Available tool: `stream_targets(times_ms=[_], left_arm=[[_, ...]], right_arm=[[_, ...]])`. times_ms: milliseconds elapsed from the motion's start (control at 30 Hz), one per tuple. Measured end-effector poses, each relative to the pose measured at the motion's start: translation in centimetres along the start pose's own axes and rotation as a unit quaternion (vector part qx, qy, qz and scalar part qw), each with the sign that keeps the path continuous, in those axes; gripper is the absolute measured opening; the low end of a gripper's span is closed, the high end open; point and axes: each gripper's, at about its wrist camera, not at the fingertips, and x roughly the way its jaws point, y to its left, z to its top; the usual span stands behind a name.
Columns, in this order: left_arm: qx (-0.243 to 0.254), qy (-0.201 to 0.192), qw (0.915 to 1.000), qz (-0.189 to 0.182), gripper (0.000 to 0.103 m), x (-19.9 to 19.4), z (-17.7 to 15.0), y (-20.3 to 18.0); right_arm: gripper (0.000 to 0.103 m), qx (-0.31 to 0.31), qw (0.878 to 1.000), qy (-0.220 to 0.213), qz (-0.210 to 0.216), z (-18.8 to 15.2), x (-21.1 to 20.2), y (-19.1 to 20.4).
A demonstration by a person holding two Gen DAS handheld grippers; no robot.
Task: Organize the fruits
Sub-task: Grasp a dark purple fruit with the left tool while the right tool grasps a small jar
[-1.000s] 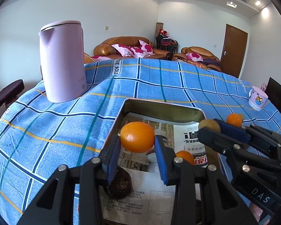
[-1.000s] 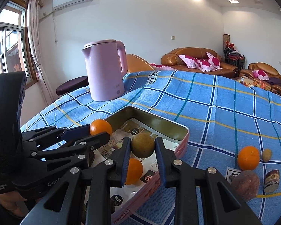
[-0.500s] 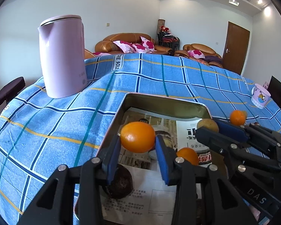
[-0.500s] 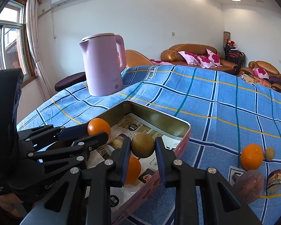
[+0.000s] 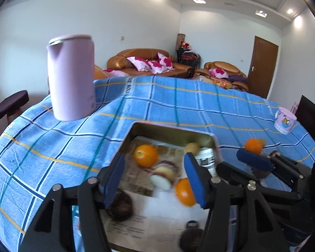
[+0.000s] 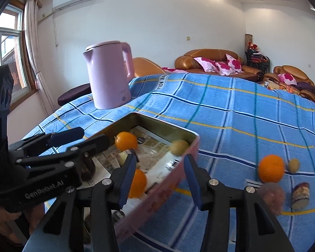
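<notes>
Now both pairs of fingers are opening, nothing pinched: left gripper (image 5: 155,177), right gripper (image 6: 159,178). Risk: the freed orange (image 5: 146,155) and brown fruit (image 6: 179,147) ahead roll against the tin (image 6: 157,191) wall or bounce out.

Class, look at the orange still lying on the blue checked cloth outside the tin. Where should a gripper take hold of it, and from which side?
Grip the orange across its widest middle, coming from above. A small brownish fruit sits close on its right and a blurred dark-red fruit just in front, so a level approach looks crowded. The right gripper, jaws opening and empty, is nearer.
</notes>
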Motion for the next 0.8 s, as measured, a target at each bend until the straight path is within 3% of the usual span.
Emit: stream_targets(times_ms=[333, 467, 800], left_arm=[[0.034, -0.004, 0.9987, -0.039, 0.063, -0.2, 0.2, -6.1], [0.047, 0.003, 0.9974, -0.055, 0.063, 0.3, 0.1, -8.5], [0.080, 0.029, 0.9910, -0.104, 0.063, 1.8, -0.4, -14.1]], right_arm=[[0.051, 0.033, 0.997, -0.020, -0.061, -1.6, -5.4, -5.7], [0.058, 0.047, 0.993, -0.024, -0.102, -2.5, -7.4, -8.7], [0.058, 0.105, 0.982, -0.008, -0.155, -3.7, -8.2, -14.2]])
